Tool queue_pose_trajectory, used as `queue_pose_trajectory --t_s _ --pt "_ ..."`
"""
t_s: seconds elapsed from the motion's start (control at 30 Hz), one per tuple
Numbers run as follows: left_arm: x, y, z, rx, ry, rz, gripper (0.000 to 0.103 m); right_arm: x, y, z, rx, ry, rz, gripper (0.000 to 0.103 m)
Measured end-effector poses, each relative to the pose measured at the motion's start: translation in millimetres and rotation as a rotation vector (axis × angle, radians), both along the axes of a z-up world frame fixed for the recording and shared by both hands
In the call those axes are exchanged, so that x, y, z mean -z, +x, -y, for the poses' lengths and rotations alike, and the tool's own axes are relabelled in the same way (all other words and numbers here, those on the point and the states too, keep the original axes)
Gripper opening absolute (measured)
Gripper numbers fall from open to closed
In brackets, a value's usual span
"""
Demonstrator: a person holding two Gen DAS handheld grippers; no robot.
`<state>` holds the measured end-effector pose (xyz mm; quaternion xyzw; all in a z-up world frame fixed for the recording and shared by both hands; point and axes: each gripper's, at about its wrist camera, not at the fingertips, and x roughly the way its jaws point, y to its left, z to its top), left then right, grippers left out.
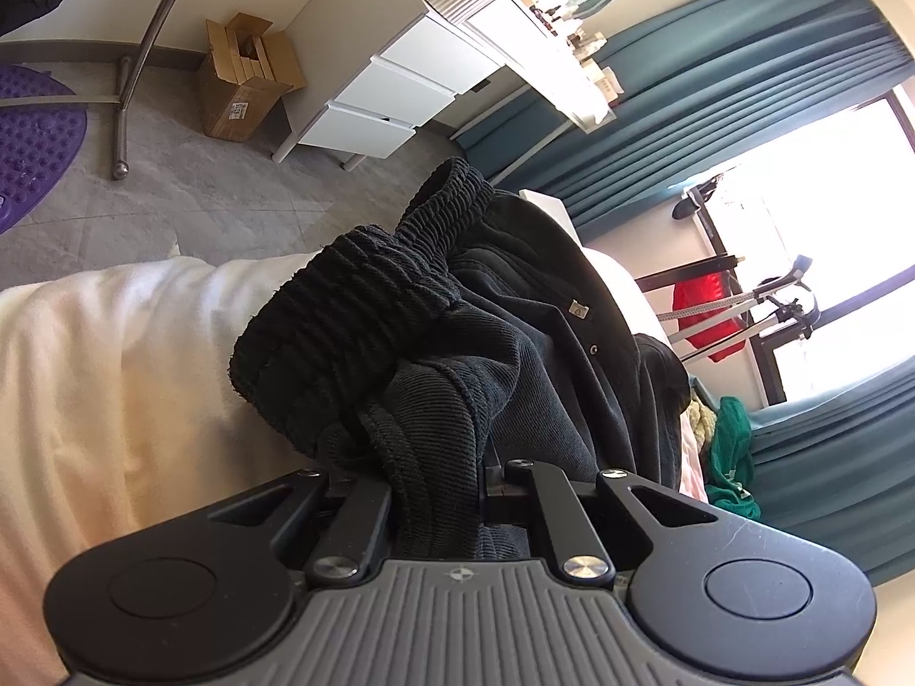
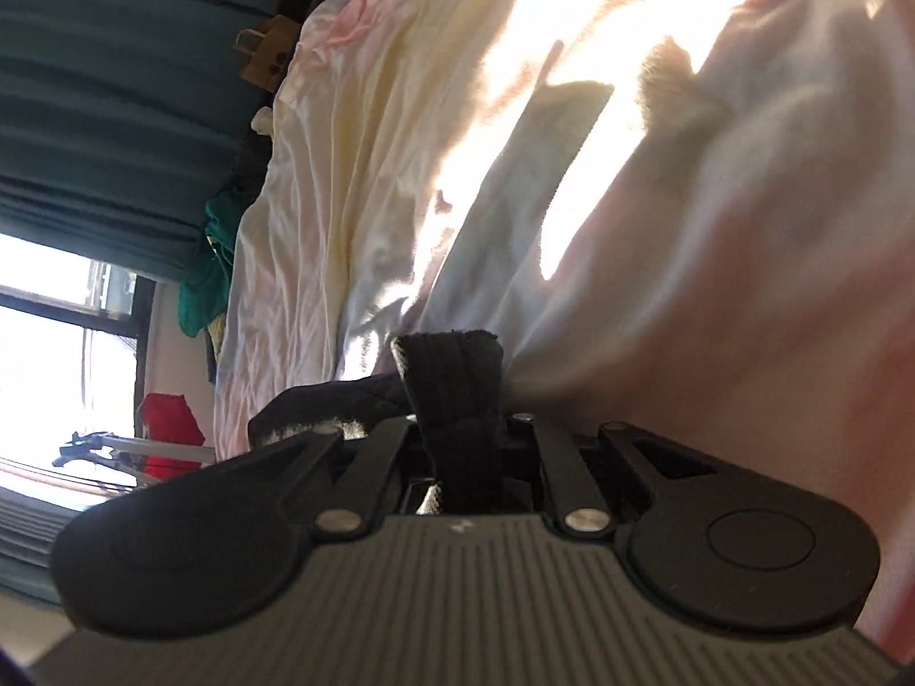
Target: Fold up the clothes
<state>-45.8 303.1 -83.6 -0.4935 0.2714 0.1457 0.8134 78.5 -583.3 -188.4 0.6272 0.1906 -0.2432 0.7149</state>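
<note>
A black corduroy garment (image 1: 503,354) with a ribbed elastic band (image 1: 354,314) and small snap buttons lies bunched on the pale bed sheet (image 1: 114,371). My left gripper (image 1: 437,491) is shut on a fold of its hem, close to the camera. In the right wrist view my right gripper (image 2: 457,446) is shut on a ribbed black strip of the same garment (image 2: 457,389), held low over the sheet (image 2: 400,143). The fingertips of both grippers are hidden by cloth.
White drawers (image 1: 394,97), a cardboard box (image 1: 246,80), a metal chair leg (image 1: 131,74) and a purple mat (image 1: 34,148) stand on the floor beyond the bed. Teal curtains (image 1: 715,97), a window and a pile of green clothes (image 1: 729,451) are to the right.
</note>
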Motion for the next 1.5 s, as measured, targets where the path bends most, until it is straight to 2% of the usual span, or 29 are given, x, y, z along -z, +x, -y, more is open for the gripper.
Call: queue_pose_trajectory --t_s 0.03,0.1,0.27,0.33,0.47,0.6,0.67,0.7,0.77,0.8,0.83,0.87,0.9,0.93,0.97,1.0,1.03,1.13,1.27,1.4,1.5 --pt "-0.3 0.0 0.1 0.000 0.000 -0.001 0.009 -3.3 0.5 -2.0 -0.003 -0.017 0.000 0.009" --pt "-1.0 -0.3 0.2 0.000 0.003 -0.002 0.009 -23.3 4.8 -12.5 -0.024 -0.139 0.013 0.009" --pt "-1.9 -1.7 -1.0 0.004 0.004 -0.004 0.010 -76.5 3.5 -40.7 -0.032 -0.389 0.117 0.009" --pt "-1.9 -2.2 -1.8 0.005 0.002 -0.002 0.010 -77.3 4.4 -44.3 -0.017 -0.392 0.057 0.009" --pt "-2.8 -1.2 -2.0 0.008 0.006 -0.010 0.010 -48.3 11.9 -38.7 -0.046 -0.332 -0.168 0.009" --pt "-1.9 -1.9 -4.0 0.025 -0.015 -0.022 0.016 -27.3 13.0 -34.9 -0.082 -0.275 -0.213 0.011" --pt "-1.4 -1.5 -6.5 0.066 -0.027 -0.036 0.018 -31.5 12.1 -37.4 -0.086 -0.287 -0.210 0.013" --pt "-2.2 -2.2 -7.3 0.095 -0.024 -0.042 0.020 -36.0 11.5 -39.8 -0.090 -0.298 -0.209 0.017" --pt "-5.6 -5.7 -7.3 0.149 -0.008 -0.039 0.025 -45.0 9.9 -44.7 -0.090 -0.318 -0.207 0.033" --pt "-7.5 -7.5 -6.9 0.179 0.002 -0.037 0.027 -50.0 8.4 -47.5 -0.086 -0.330 -0.200 0.048" --pt "-9.8 -9.0 -5.2 0.209 0.021 -0.044 0.030 -57.1 6.1 -51.6 -0.073 -0.356 -0.199 0.064" --pt "-12.7 -10.3 -2.6 0.233 0.047 -0.061 0.032 -65.0 3.5 -56.2 -0.056 -0.387 -0.201 0.069" --pt "-15.5 -11.6 -0.1 0.256 0.074 -0.078 0.042 -72.6 2.0 -60.6 -0.048 -0.421 -0.197 0.075" --pt "-19.1 -13.7 3.0 0.273 0.106 -0.092 0.066 -80.2 0.9 -65.1 -0.042 -0.456 -0.192 0.077" --pt "-24.2 -17.3 6.5 0.277 0.147 -0.093 0.075 -87.8 -0.2 -69.5 -0.036 -0.491 -0.186 0.077" --pt "-28.5 -21.4 7.4 0.282 0.173 -0.076 0.090 -94.6 1.2 -73.6 -0.046 -0.523 -0.177 0.077" --pt "-31.8 -26.1 5.7 0.280 0.186 -0.057 0.095 -99.1 3.0 -77.4 -0.063 -0.546 -0.171 0.077" --pt "-42.4 -35.5 0.1 0.257 0.249 -0.063 0.095 -107.7 11.4 -88.8 -0.131 -0.584 -0.177 0.077" --pt "-65.1 -34.4 9.7 0.244 0.389 -0.058 0.095 -114.9 17.8 -105.2 -0.185 -0.582 -0.178 0.077" --pt "-91.8 -1.0 52.8 0.346 0.509 -0.001 0.097 -113.5 15.2 -116.9 -0.186 -0.490 -0.137 0.077" --pt "-101.7 41.0 112.0 0.492 0.567 0.061 0.098 -105.9 12.7 -123.3 -0.181 -0.411 -0.116 0.077"
